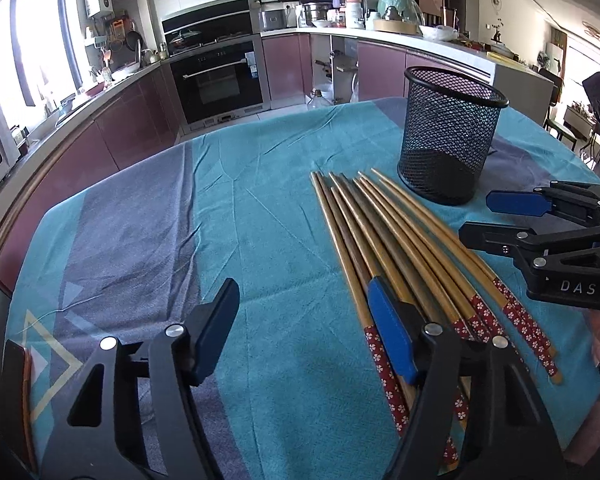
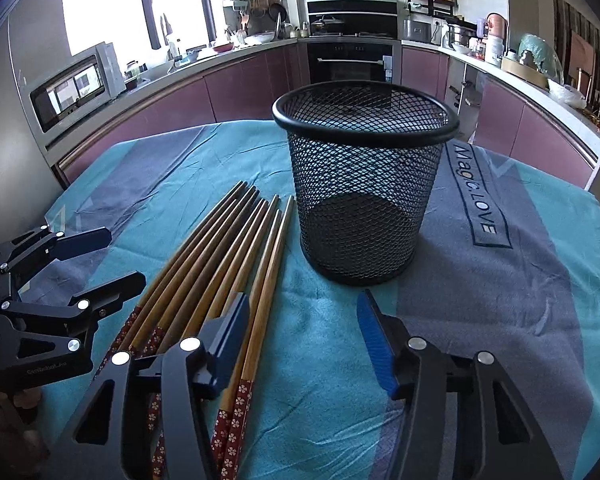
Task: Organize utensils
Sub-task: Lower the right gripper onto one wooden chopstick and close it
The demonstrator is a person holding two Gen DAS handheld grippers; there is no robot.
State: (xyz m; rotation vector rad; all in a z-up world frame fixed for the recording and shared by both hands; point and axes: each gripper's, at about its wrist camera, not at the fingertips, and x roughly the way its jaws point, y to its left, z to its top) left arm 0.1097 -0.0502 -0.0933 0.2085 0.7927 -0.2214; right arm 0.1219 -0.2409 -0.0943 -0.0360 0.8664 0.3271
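Several wooden chopsticks [image 1: 400, 236] with red flowered ends lie side by side on the teal cloth; they also show in the right wrist view [image 2: 216, 264]. An empty black mesh holder [image 1: 448, 136] stands upright just beyond their tips, and is close ahead in the right wrist view [image 2: 364, 184]. My left gripper [image 1: 304, 332] is open, its right finger over the chopsticks' handle ends. My right gripper [image 2: 304, 340] is open, its left finger over the chopsticks, the holder just ahead. The right gripper shows in the left wrist view [image 1: 484, 216], and the left gripper in the right wrist view [image 2: 116, 256].
The round table [image 1: 140, 220] is covered by a teal and grey cloth [image 2: 500, 264]. Kitchen counters and purple cabinets [image 1: 112, 120] curve behind it, with an oven [image 1: 216, 80] at the back. A brown object [image 1: 18, 392] lies at the table's left edge.
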